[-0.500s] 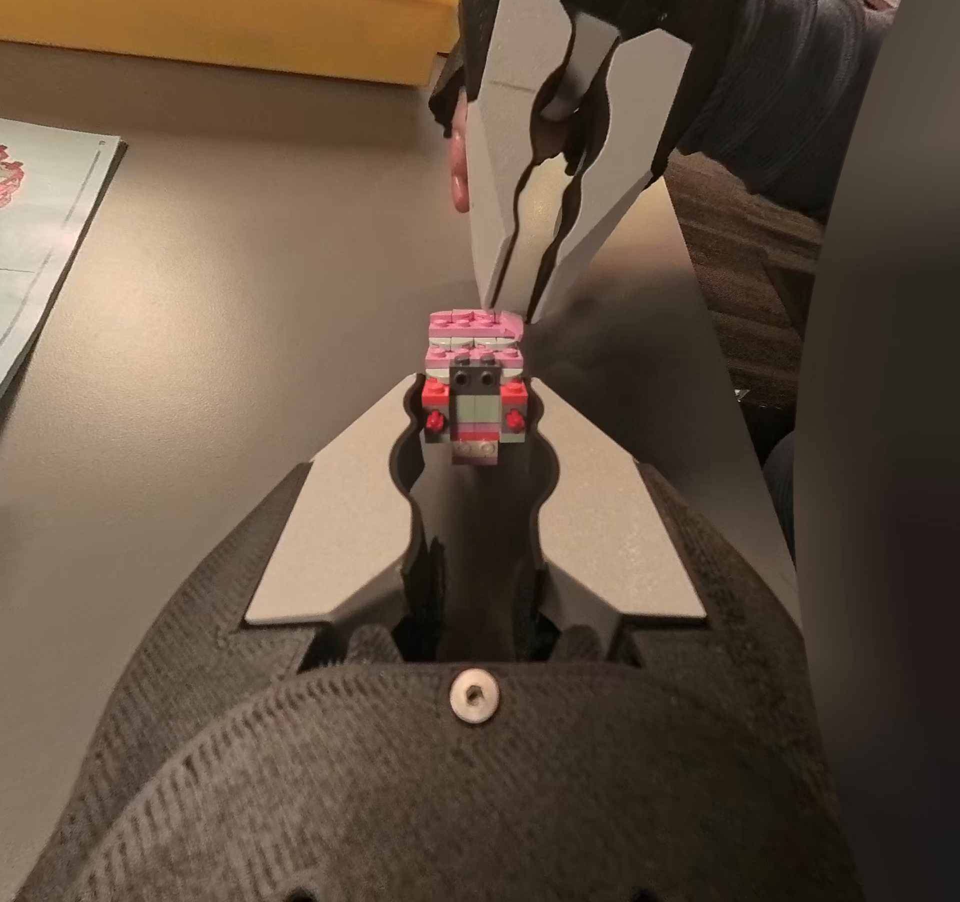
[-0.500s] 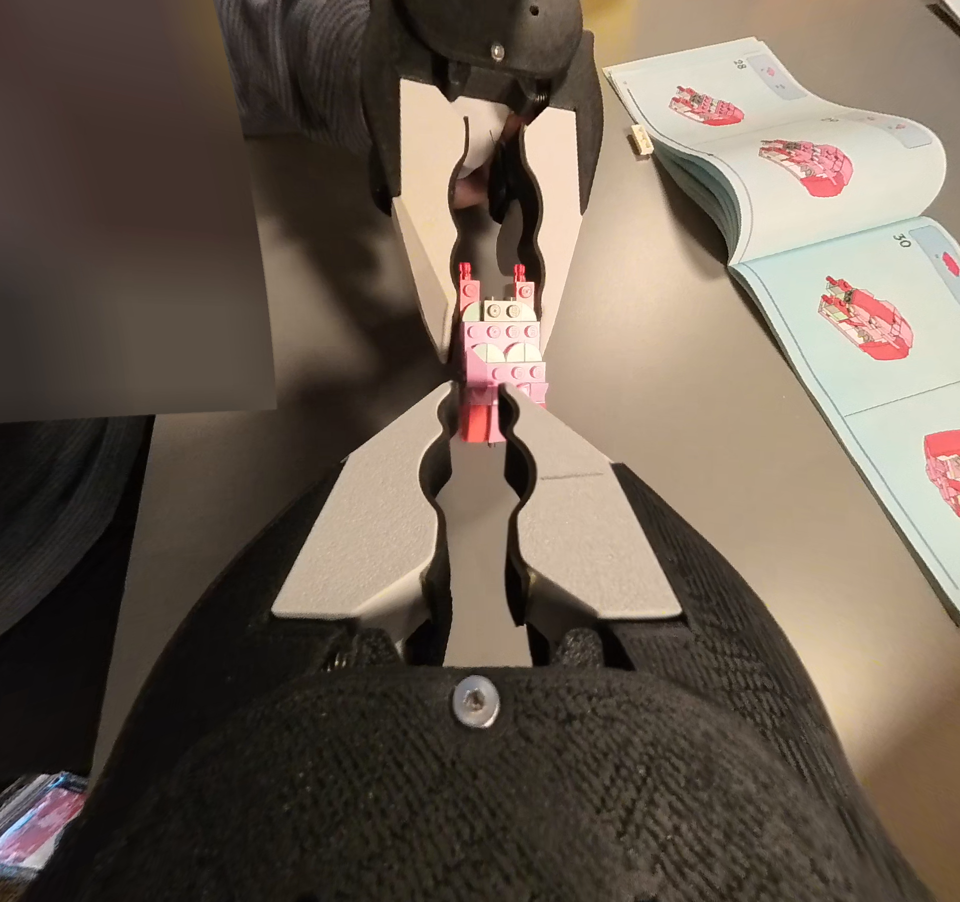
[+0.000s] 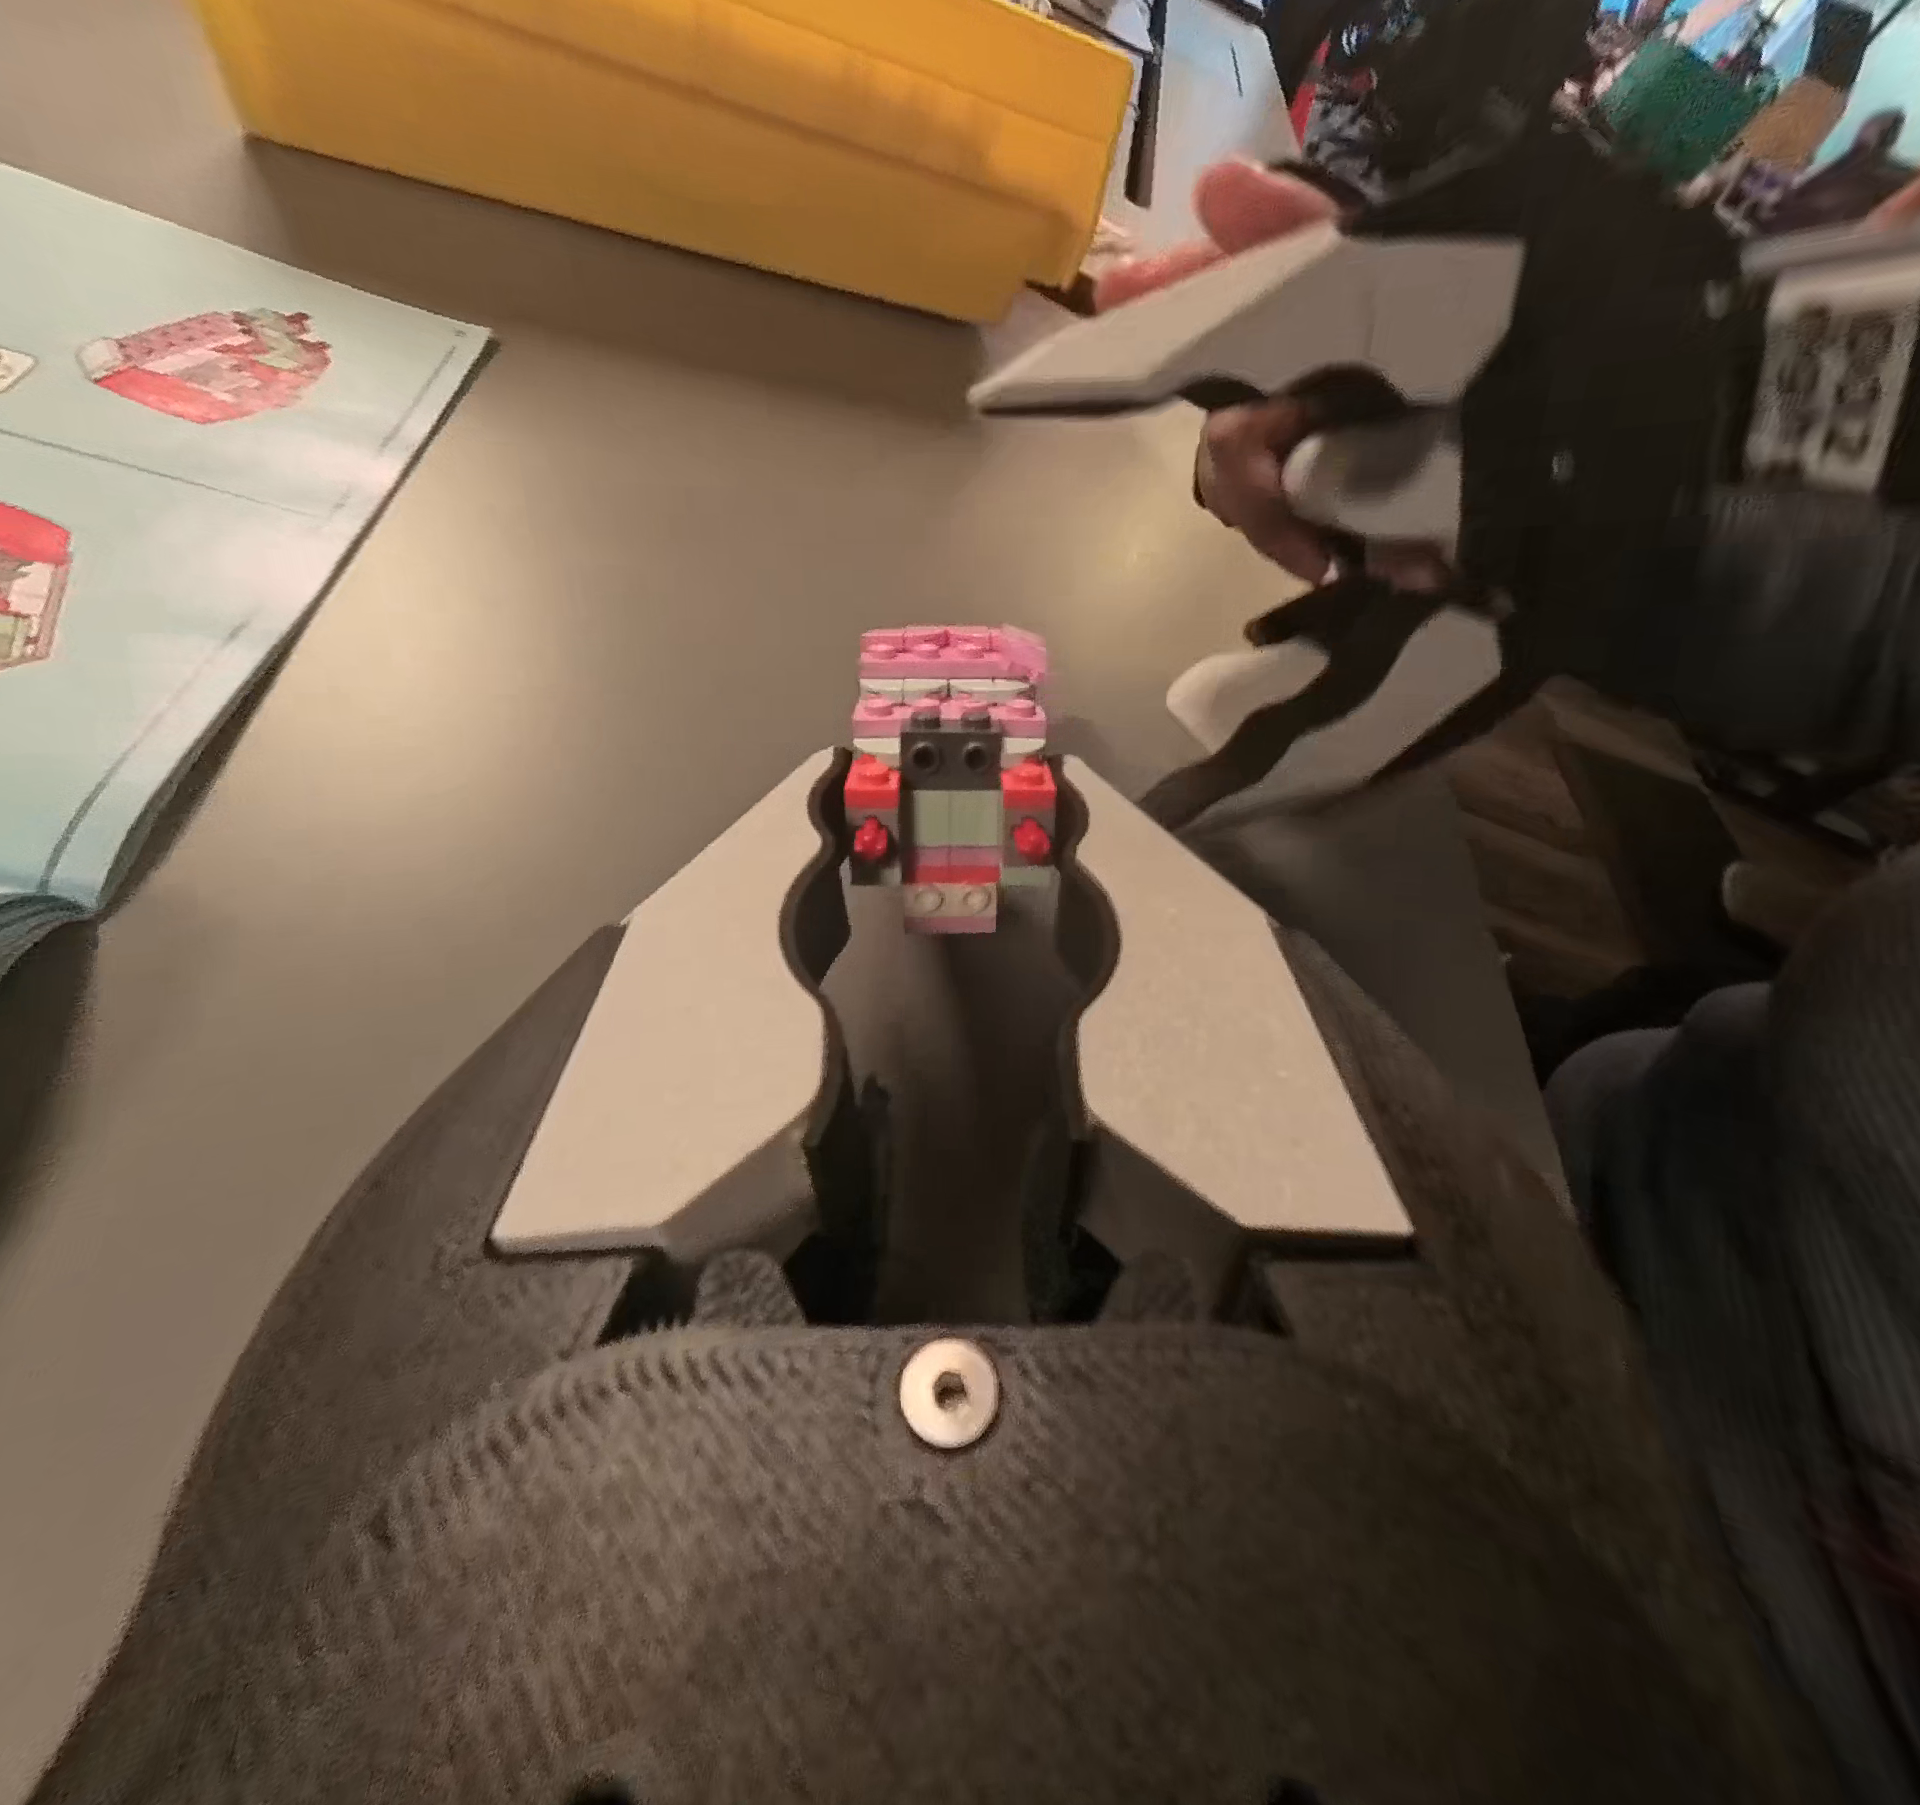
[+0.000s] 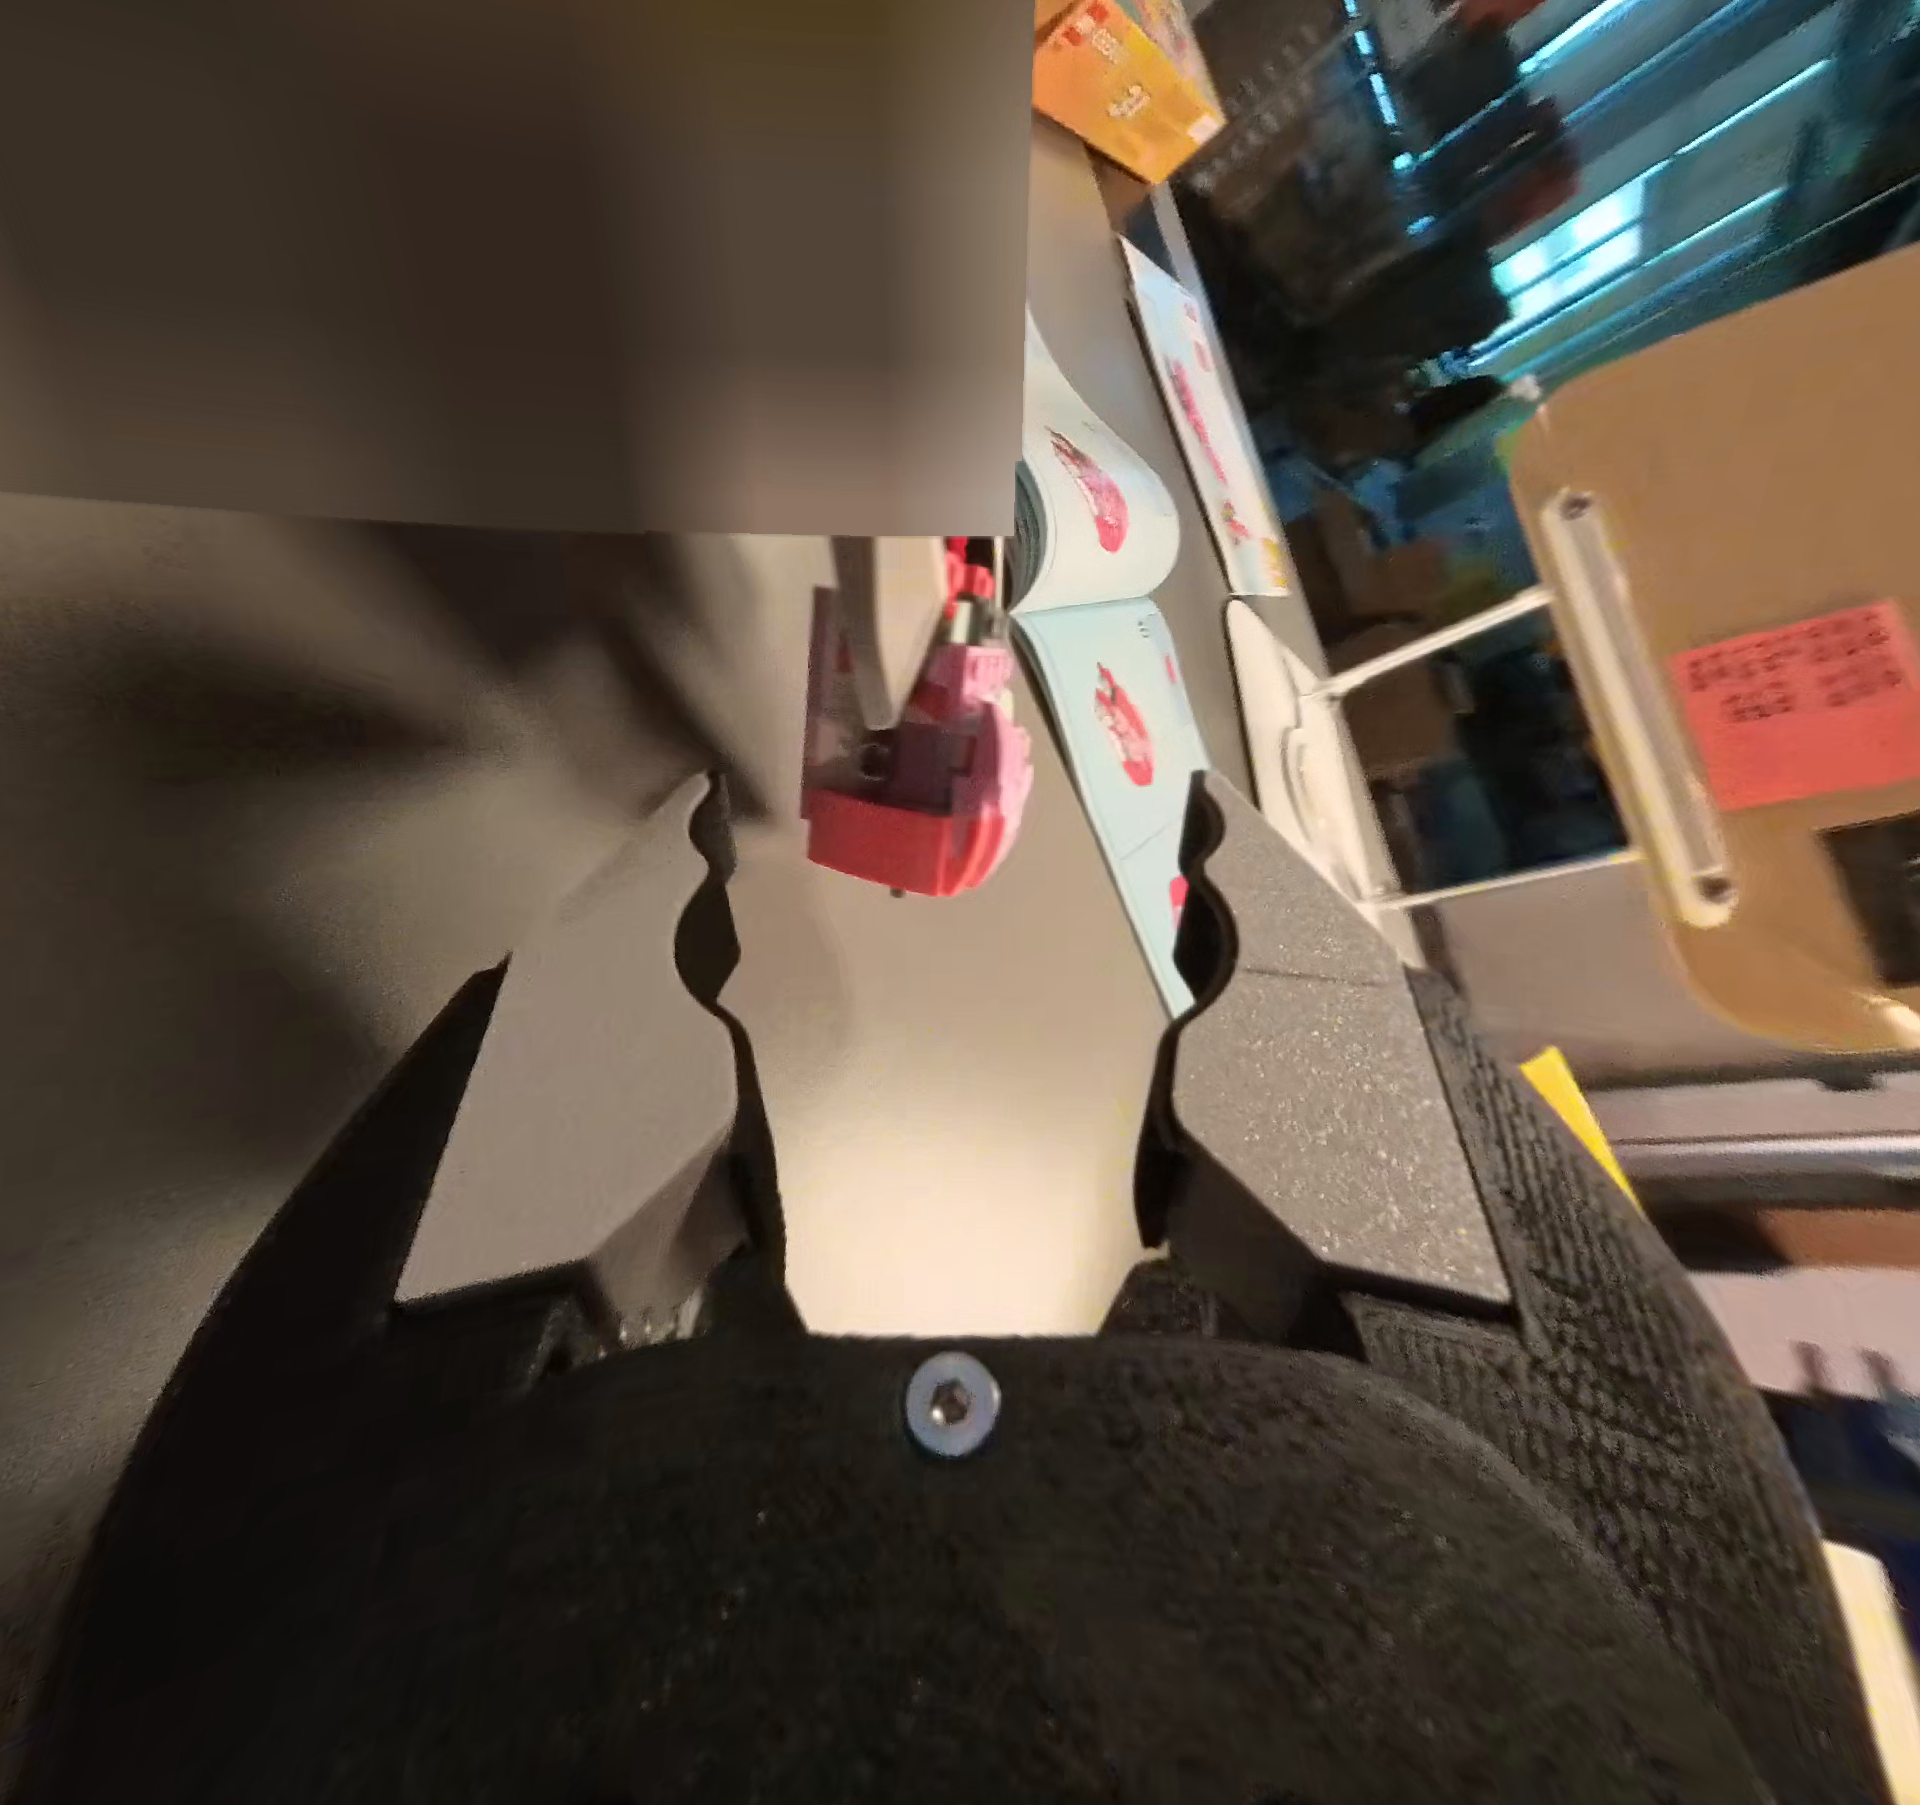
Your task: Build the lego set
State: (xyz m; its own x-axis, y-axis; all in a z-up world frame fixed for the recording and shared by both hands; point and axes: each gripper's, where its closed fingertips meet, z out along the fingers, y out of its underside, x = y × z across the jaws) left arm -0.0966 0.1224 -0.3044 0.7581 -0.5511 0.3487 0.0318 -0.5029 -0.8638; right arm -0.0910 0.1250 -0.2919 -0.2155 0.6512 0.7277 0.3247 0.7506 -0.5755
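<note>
My left gripper (image 3: 951, 768) is shut on a small brick model (image 3: 948, 747) with pink, red, grey and black pieces, and holds it above the grey table (image 3: 623, 529). Both pads press on its red sides. My right gripper (image 4: 956, 794) is open wide and holds nothing. It is rolled on its side, a short way back from the model (image 4: 883, 841). One finger of the left gripper (image 4: 894, 633) lies over the model in the right wrist view. In the left wrist view, a grey finger of the right gripper (image 3: 1195, 332) shows at the upper right, apart from the model.
An open pale blue instruction booklet (image 3: 187, 508) lies on the table to the left; it also shows in the right wrist view (image 4: 1101, 695). A yellow box (image 3: 675, 72) stands at the back. A tan chair (image 4: 1714, 612) stands off the table's edge. Left and right tips are no more than a few centimetres apart.
My right gripper was shut on the far end of the model; it has opened wide, let go, pulled back to the right and rolled. The left gripper still holds the model.
</note>
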